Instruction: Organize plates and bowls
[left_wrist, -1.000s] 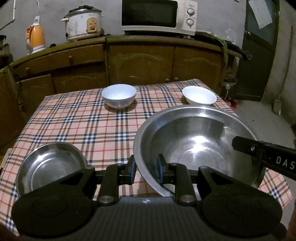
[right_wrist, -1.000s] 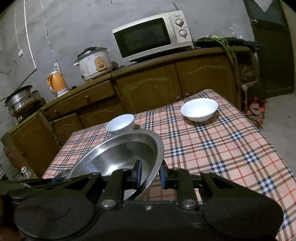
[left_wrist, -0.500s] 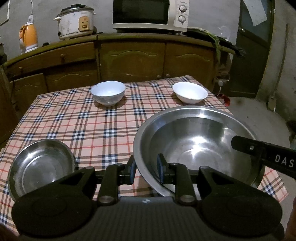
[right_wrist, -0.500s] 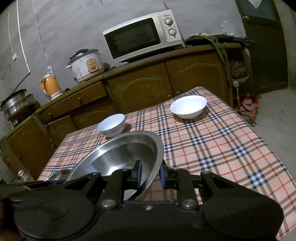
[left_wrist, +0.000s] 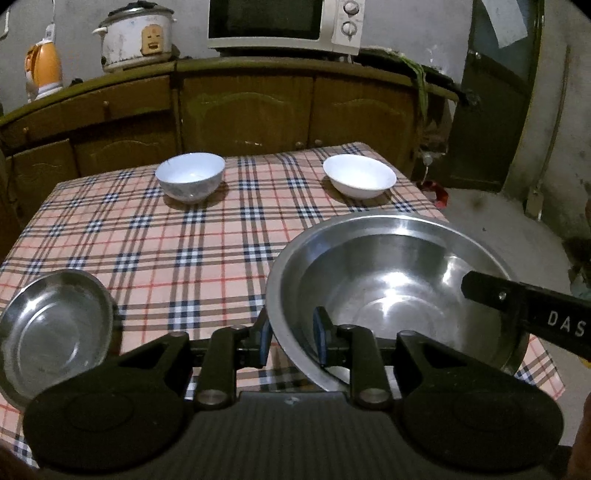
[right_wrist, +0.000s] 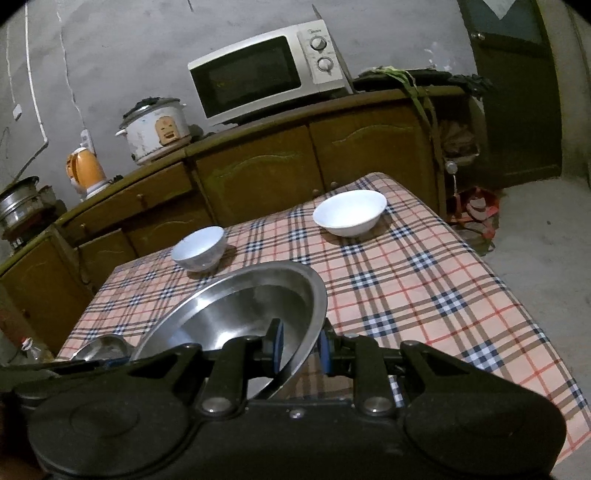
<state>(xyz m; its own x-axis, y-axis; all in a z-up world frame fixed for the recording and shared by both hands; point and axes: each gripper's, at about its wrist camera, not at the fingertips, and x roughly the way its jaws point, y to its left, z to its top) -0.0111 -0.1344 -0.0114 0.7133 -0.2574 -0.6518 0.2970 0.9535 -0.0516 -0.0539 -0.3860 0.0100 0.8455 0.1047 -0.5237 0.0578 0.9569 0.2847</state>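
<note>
A large steel basin (left_wrist: 391, 280) hangs over the near right part of the checked table (left_wrist: 184, 236). My left gripper (left_wrist: 290, 338) is shut on its near-left rim. The right gripper (right_wrist: 300, 345) is shut on the opposite rim of the same large steel basin (right_wrist: 236, 314), and one of its fingers (left_wrist: 517, 306) reaches in from the right in the left wrist view. A small steel bowl (left_wrist: 51, 332) lies at the near left corner. Two white bowls stand at the far side, a deeper white bowl (left_wrist: 190, 177) on the left and a shallower white bowl (left_wrist: 360, 176) on the right.
Behind the table runs a wooden cabinet (left_wrist: 251, 107) bearing a microwave (left_wrist: 284, 22), a rice cooker (left_wrist: 136, 35) and an orange kettle (left_wrist: 42, 70). A dark door (right_wrist: 517, 88) and bare floor (right_wrist: 546, 229) lie to the right of the table.
Both grippers and the basin have drawn back toward the near edge, so the white bowls and cabinet look farther off. The grips on the rim are unchanged.
</note>
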